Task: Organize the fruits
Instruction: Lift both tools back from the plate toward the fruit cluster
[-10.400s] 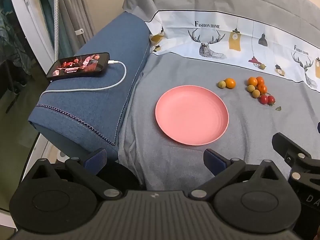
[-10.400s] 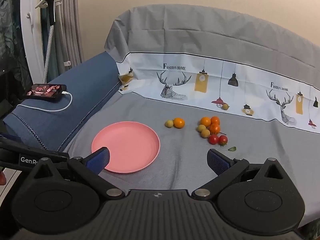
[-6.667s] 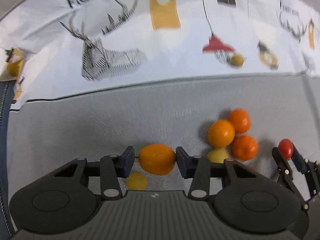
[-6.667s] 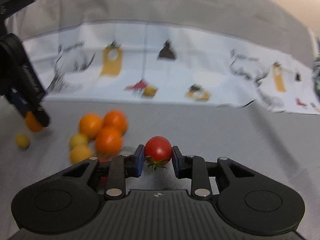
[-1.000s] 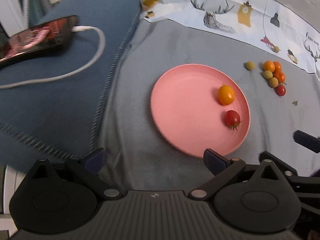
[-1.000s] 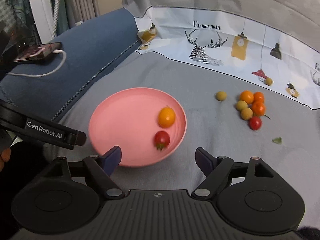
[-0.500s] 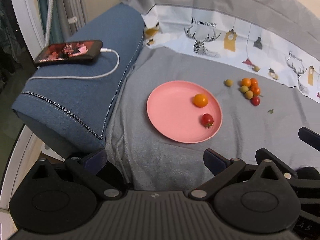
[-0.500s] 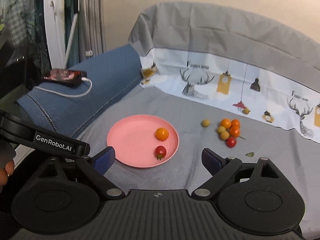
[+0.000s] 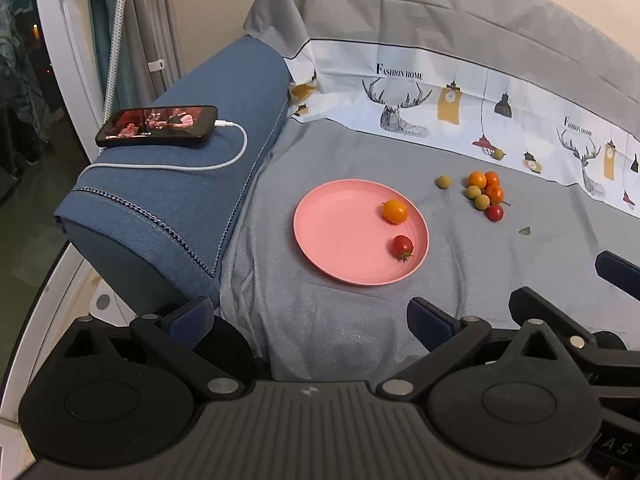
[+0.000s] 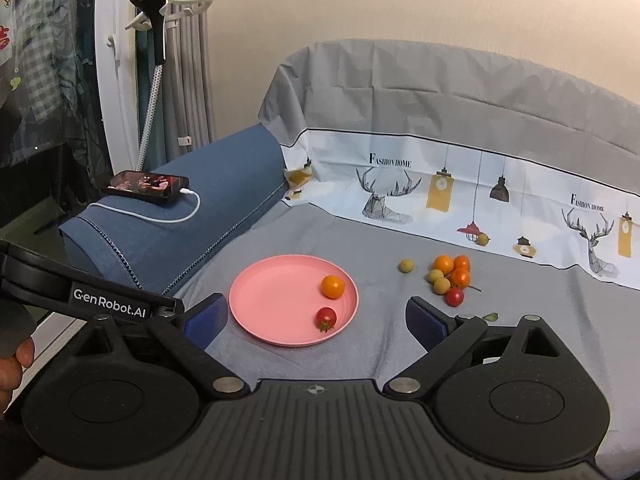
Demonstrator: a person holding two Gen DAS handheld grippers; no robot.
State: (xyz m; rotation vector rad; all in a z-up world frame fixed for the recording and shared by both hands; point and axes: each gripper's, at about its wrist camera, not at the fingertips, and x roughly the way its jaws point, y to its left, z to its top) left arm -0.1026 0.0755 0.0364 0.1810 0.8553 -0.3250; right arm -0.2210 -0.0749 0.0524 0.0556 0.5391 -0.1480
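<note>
On the far left, a phone (image 9: pixel 157 125) charges on a blue bolster (image 9: pixel 192 184). Right of it, a pink plate (image 9: pixel 340 236) on the grey sheet (image 9: pixel 320 320) holds an orange tomato (image 9: pixel 395 211) and a red cherry tomato (image 9: pixel 402 245), apart from each other. Further right, loose fruit (image 9: pixel 485 194) waits in a cluster, one yellow-green fruit (image 9: pixel 443 181) just beside it.

Our left gripper (image 9: pixel 310 318) and right gripper (image 10: pixel 316 322) hover near the sheet's front edge, jaws spread wide, holding nothing. We judge the next reach should take fruits from the cluster's outer edge, so neighbours do not roll.

Compared with ten seconds ago, the plate now carries two tomatoes, and the loose group is smaller by two. Both grippers have drawn back.
</note>
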